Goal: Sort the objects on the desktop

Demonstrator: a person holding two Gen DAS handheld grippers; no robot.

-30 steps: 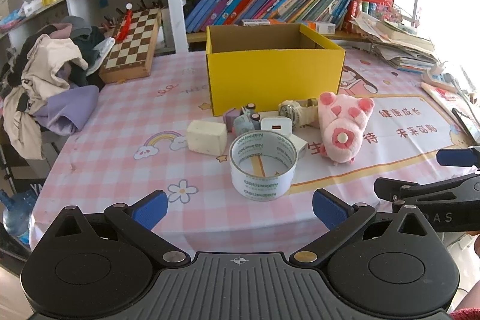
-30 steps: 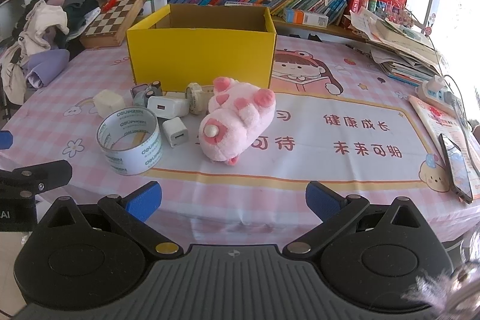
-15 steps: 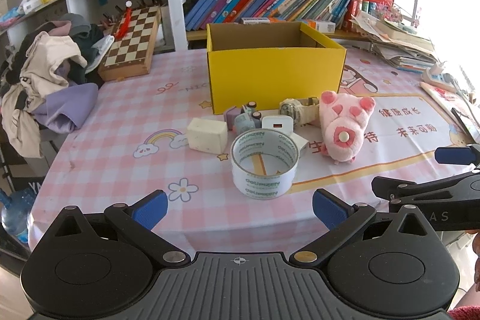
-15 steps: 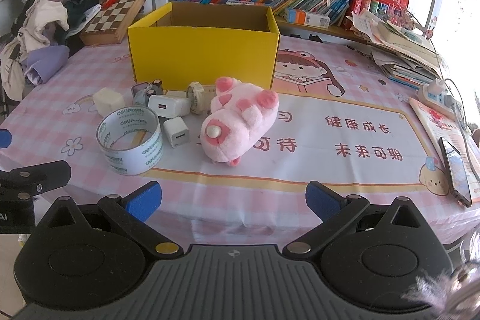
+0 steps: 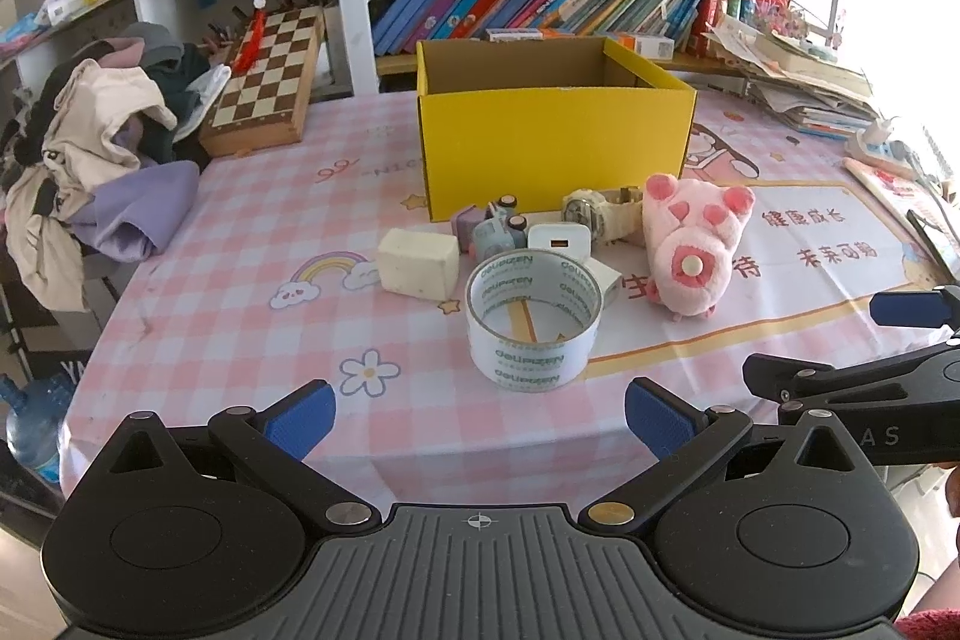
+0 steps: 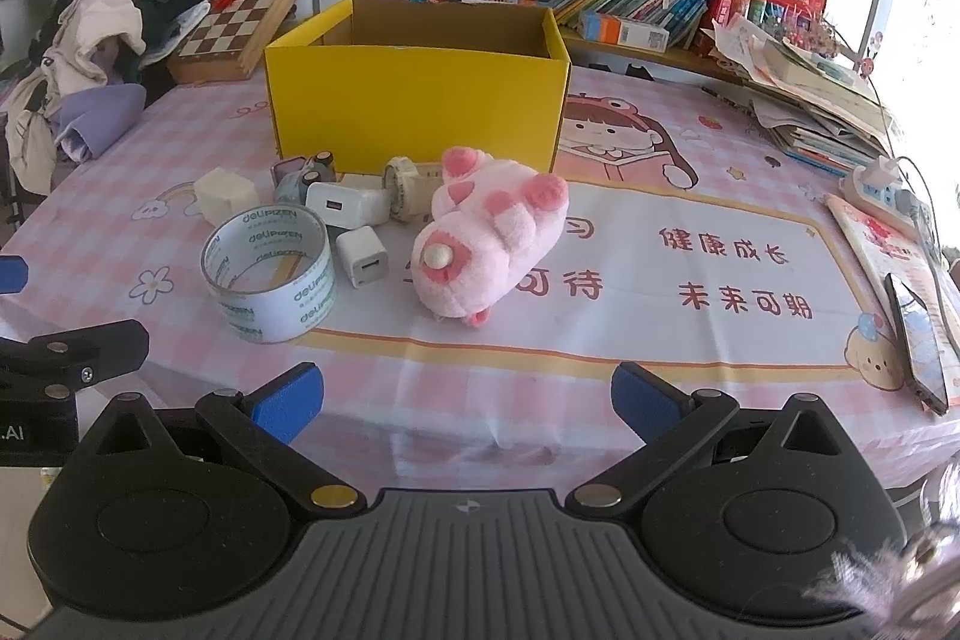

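Observation:
An open yellow box (image 5: pixel 555 142) (image 6: pixel 420 100) stands on the pink checked tablecloth. In front of it lie a tape roll (image 5: pixel 533 319) (image 6: pixel 270 274), a pink plush toy (image 5: pixel 690 244) (image 6: pixel 486 244), a cream block (image 5: pixel 418 263) (image 6: pixel 225 193), white chargers (image 5: pixel 559 239) (image 6: pixel 363 256), a watch (image 5: pixel 591 214) (image 6: pixel 408 187) and small bottles (image 5: pixel 498 232). My left gripper (image 5: pixel 477 415) is open and empty, short of the tape roll. My right gripper (image 6: pixel 465 400) is open and empty, short of the plush toy.
A chessboard (image 5: pixel 270 82) and a heap of clothes (image 5: pixel 96 154) lie at the back left. Books fill the shelf (image 5: pixel 540 4) behind the box. Papers (image 6: pixel 810 94), a power strip (image 6: pixel 888 187) and a phone (image 6: pixel 918 340) lie at the right edge.
Both grippers have drawn back slightly from the objects; the things on the table have not moved.

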